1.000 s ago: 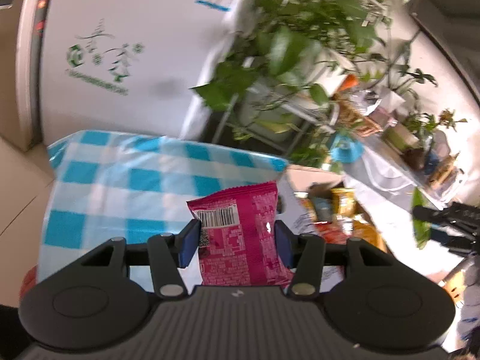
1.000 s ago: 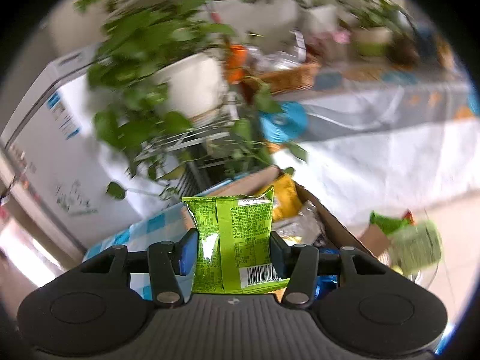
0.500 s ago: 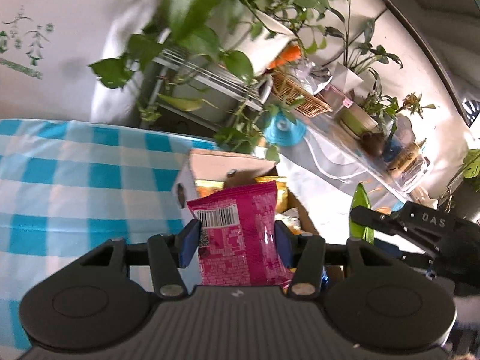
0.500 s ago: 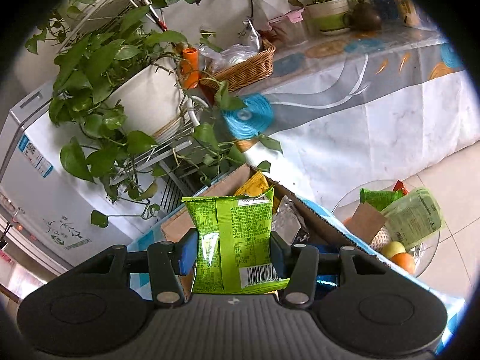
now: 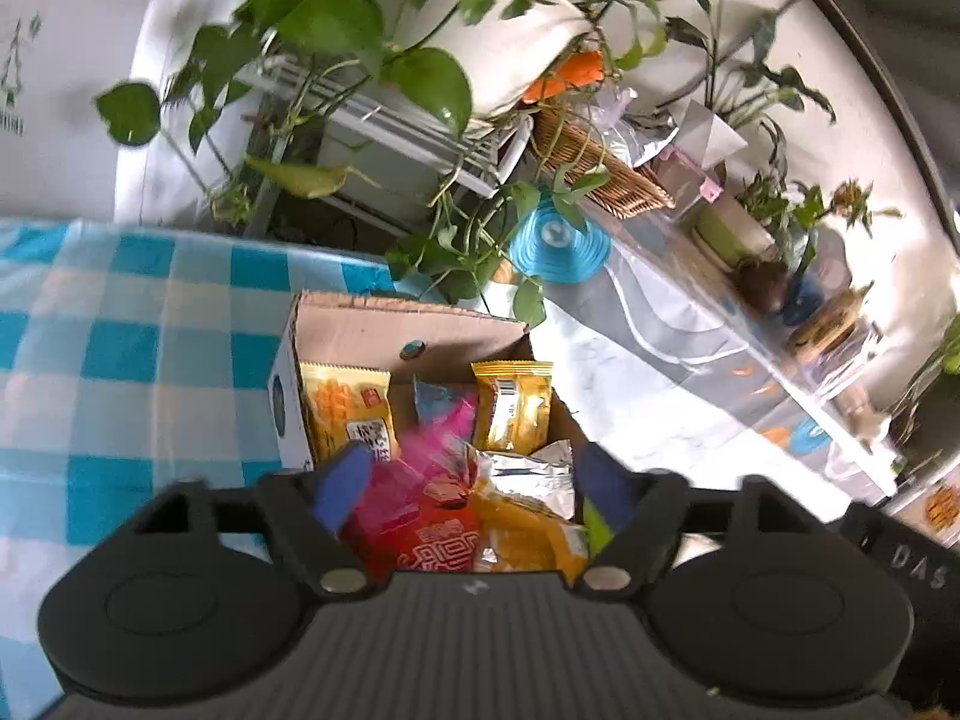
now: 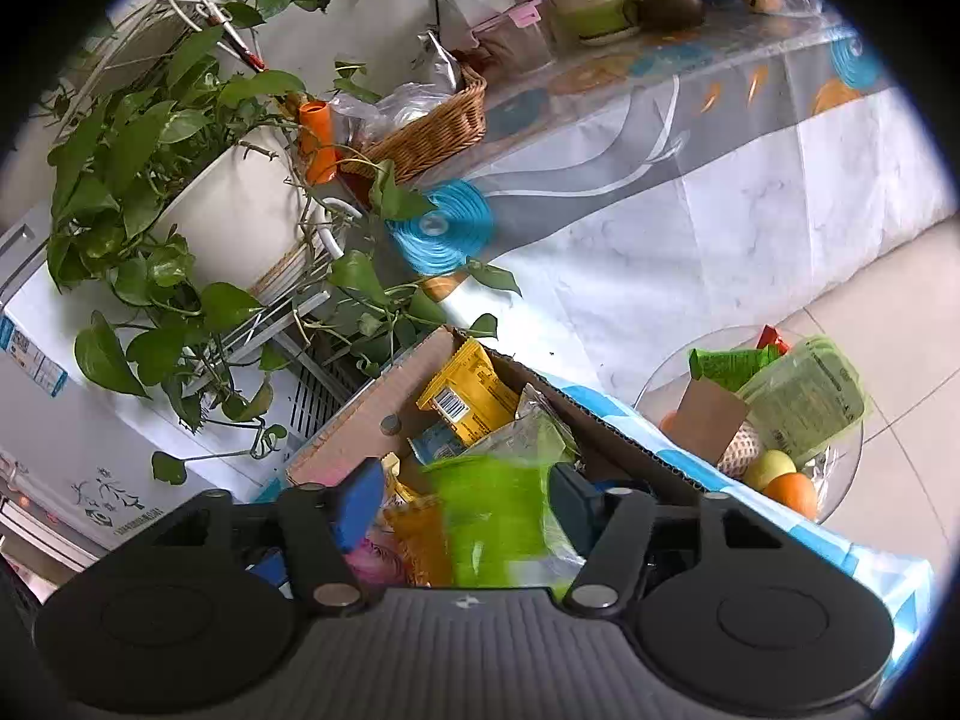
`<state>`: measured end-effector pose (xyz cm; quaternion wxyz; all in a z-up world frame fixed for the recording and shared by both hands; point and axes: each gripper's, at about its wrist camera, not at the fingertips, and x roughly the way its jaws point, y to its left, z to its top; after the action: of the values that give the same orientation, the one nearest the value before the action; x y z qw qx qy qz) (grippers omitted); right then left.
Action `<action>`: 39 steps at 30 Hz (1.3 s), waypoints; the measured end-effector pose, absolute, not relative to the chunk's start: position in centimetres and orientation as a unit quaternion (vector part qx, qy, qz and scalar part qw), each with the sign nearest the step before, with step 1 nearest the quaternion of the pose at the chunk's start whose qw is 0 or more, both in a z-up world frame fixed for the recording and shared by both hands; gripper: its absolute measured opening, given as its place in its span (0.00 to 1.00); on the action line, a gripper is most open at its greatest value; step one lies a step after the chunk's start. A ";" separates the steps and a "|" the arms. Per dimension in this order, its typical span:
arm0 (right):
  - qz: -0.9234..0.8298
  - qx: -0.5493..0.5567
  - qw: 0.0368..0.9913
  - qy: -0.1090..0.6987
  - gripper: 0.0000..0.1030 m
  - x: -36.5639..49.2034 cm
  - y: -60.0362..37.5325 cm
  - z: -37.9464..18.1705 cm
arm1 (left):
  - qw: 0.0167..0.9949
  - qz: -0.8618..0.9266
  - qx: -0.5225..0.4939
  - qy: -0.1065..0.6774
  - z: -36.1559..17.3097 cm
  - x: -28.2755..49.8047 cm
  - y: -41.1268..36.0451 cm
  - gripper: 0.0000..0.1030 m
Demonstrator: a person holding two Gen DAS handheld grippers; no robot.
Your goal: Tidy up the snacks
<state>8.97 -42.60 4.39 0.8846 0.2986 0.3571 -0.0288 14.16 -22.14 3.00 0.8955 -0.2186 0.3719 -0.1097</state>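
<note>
While both of your claws hang over the cardboard box (image 5: 360, 330), their jaws have just been opening: the left claw (image 5: 474, 480) stands wide, its pink packet (image 5: 420, 468) blurred below the pads, and the right claw (image 6: 459, 501) has parted from the green packet (image 6: 492, 510), blurred between them. Beyond lie yellow packets (image 5: 513, 405), then the checked desk (image 5: 150, 330) and plants (image 5: 360, 30).
</note>
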 end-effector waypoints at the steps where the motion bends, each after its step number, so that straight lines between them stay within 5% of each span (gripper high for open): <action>1: -0.028 0.298 0.885 0.356 0.73 9.0 -42.6 4.4 | 0.898 -0.107 -0.208 0.372 3.2 14.0 -22.3 0.85; 14: -0.053 0.229 0.897 0.375 0.92 9.0 -41.7 4.7 | 0.909 -0.016 -0.091 0.407 4.3 12.8 -22.3 0.90; 39: -0.069 0.110 0.900 0.416 0.98 9.7 -40.2 4.2 | 0.898 0.046 -0.023 0.436 4.7 12.2 -21.9 0.97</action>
<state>9.74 -40.15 4.23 0.9000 0.1102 0.4161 -0.0690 12.24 -21.87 4.66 0.8984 -0.0228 0.4363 0.0461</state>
